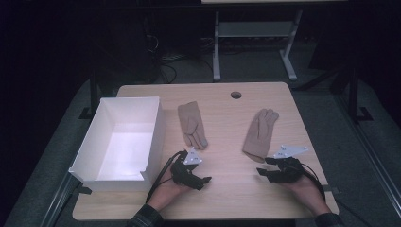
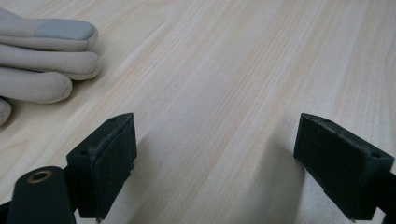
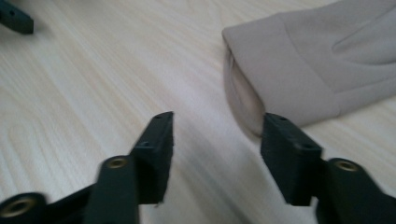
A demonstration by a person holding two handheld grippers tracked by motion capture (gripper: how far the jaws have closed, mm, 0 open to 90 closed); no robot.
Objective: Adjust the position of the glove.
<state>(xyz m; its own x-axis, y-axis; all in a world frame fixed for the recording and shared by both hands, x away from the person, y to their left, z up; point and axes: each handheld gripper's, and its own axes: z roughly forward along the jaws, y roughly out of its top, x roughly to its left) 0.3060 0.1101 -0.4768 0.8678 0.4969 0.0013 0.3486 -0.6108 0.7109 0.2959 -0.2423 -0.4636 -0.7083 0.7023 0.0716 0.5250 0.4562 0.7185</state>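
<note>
Two beige gloves lie flat on the wooden table [image 1: 227,198]. The left glove [image 1: 191,124] points its fingers toward me, one tip bearing a grey patch [image 2: 63,30]. The right glove [image 1: 260,133] has its cuff [image 3: 299,79] nearest me. My left gripper [image 1: 201,182] rests low on the table just short of the left glove's fingers [image 2: 42,60]. It is open, with bare wood between its jaws [image 2: 215,135]. My right gripper [image 1: 265,174] sits just in front of the right glove's cuff. It is open too, with nothing between its jaws [image 3: 217,130].
A white open box [image 1: 156,127] stands at the table's left, close to my left hand. A round cable hole [image 1: 236,95] is at the table's far edge. Beyond the table stands a metal table frame [image 1: 255,42] in the dark.
</note>
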